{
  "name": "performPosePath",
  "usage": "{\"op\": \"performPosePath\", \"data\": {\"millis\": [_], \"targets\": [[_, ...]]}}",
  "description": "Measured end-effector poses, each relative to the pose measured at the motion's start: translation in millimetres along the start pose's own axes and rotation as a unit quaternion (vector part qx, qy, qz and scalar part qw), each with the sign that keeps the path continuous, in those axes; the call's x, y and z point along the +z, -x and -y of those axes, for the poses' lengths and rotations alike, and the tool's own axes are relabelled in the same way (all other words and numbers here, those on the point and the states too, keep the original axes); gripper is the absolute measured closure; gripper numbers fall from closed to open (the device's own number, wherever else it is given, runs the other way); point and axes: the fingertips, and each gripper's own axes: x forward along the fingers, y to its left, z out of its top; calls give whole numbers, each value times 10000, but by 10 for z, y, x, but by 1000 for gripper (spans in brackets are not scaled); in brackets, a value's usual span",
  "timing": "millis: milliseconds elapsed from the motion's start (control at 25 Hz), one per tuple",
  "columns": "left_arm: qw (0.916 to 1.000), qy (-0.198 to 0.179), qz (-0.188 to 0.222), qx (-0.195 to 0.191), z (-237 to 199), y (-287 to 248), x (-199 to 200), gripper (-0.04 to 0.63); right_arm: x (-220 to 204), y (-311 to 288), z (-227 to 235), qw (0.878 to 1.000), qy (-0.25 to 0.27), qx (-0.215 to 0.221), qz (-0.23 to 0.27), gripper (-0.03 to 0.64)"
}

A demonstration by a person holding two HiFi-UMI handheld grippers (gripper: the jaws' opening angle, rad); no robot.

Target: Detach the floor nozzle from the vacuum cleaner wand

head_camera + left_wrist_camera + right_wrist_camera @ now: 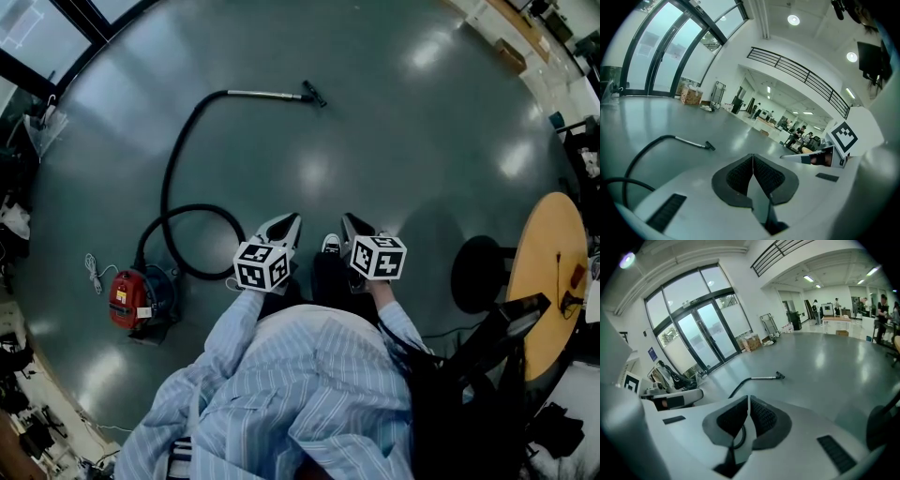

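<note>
A red canister vacuum (133, 298) sits on the grey floor at the left. Its black hose (173, 169) loops away to a silver wand (264, 94) that ends in a small black floor nozzle (314, 94), far ahead of me. The wand (688, 142) and nozzle (709, 146) lie well beyond my left gripper (753, 164), which is shut and empty. My right gripper (748, 408) is shut and empty too, with the wand (763, 378) and nozzle (780, 375) far beyond it. In the head view both grippers (284, 228) (354, 229) are held side by side before my chest.
A round wooden table (553, 281) with small items stands at the right, with a black stool (478, 274) and a dark chair (487, 347) beside it. A white power cord (92, 272) lies left of the vacuum. Clutter lines the left edge by the glass doors (701, 333).
</note>
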Motion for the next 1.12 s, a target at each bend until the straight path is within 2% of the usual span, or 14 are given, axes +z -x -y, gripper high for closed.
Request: {"op": "performPosePath", "data": {"millis": [400, 760, 960, 1120], "targets": [[9996, -114, 202, 180, 261, -810, 509, 588, 732, -282, 668, 9990, 250, 360, -108, 595], [9981, -218, 328, 478, 296, -1245, 790, 588, 1064, -540, 1036, 9970, 281, 680, -241, 595], [9974, -201, 358, 594, 203, -1374, 999, 588, 1230, -721, 1099, 9962, 214, 778, -326, 595], [9972, -124, 371, 635, -60, -1463, 1086, 588, 1281, -965, 1060, 9958, 193, 806, -396, 595]]}}
